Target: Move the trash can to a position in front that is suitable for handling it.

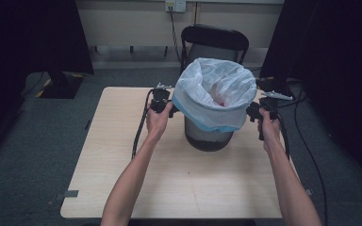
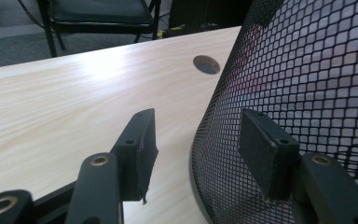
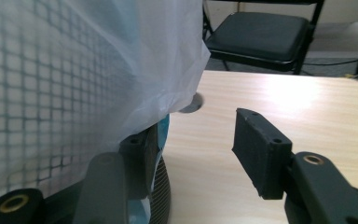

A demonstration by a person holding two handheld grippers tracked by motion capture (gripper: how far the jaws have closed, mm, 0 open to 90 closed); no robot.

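Mesh bin [image 1: 209, 136] with a white liner [image 1: 215, 92] stands mid-table [image 1: 122, 165], toward the far edge. Left gripper [image 1: 172, 109] sits at its left side, jaws parted astride the mesh wall, not pressing. Right gripper [image 1: 251, 112] sits at its right, jaws apart beside the liner's hem.

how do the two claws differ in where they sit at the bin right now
The left claw sits low, beside the bare black mesh bin, under the bag's hem; the right claw sits at the hanging edge of the white bag, whose plastic drapes over one of its jaws. One left jaw lies against the mesh; the right claw's outer jaw stands free over the table. Both are half open, gripping nothing, on opposite sides of the bin.
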